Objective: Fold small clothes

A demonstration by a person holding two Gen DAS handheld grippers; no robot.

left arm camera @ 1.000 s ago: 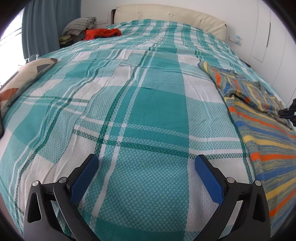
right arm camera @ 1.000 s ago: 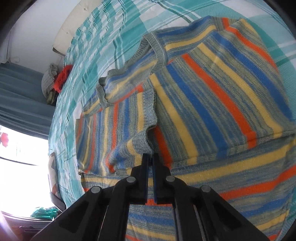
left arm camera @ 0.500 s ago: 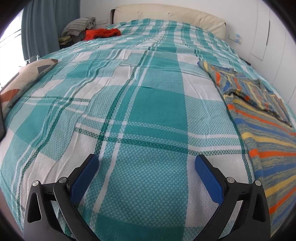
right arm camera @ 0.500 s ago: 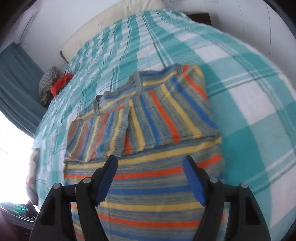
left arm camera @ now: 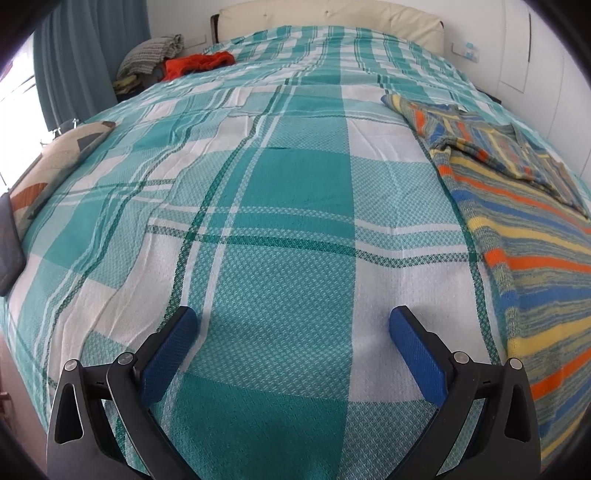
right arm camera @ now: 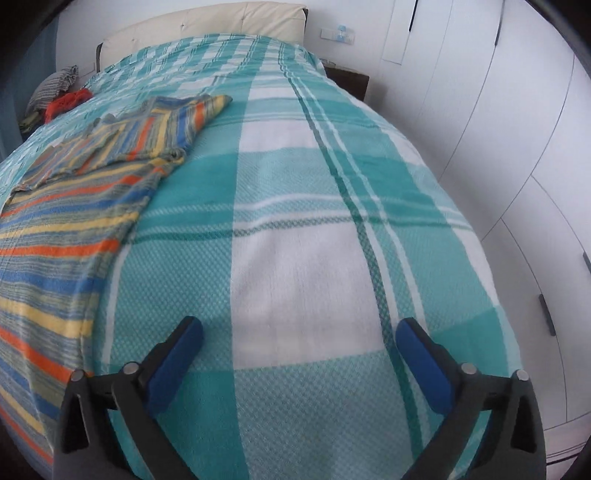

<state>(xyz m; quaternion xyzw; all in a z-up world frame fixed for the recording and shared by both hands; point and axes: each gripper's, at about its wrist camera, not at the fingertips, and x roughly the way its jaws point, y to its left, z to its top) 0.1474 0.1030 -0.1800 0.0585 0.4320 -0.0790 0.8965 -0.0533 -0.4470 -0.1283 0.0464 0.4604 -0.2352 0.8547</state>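
Here's the left hand-held gripper (left arm camera: pixel 293 325), blue pads spread wide apart, nothing between them, hanging over bare teal-and-white checked bedspread (left arm camera: pixel 280 192) near the foot of the bed. Off to its right lies the striped knit sweater (left arm camera: pixel 524 236), flat on the bedspread, with a sleeve (left arm camera: pixel 517 158) folded in across the body up by the neckline. Over to the right hand-held gripper (right arm camera: pixel 299 338), and its jaws are opening, pads standing well apart with only bedspread under them and no cloth caught between. From this side the striped knit sweater (right arm camera: pixel 66 236) sits to the left, clear of the pads, its orange, blue and yellow bands running across the bed. Up at the far end, a cream headboard (left arm camera: pixel 332 14), and at the top left corner a heap of clothes (left arm camera: pixel 173 62) with something bright red in it. A patterned cushion (left arm camera: pixel 55 166) rests at the left edge, and white wardrobe doors (right arm camera: pixel 498 129) line the right wall
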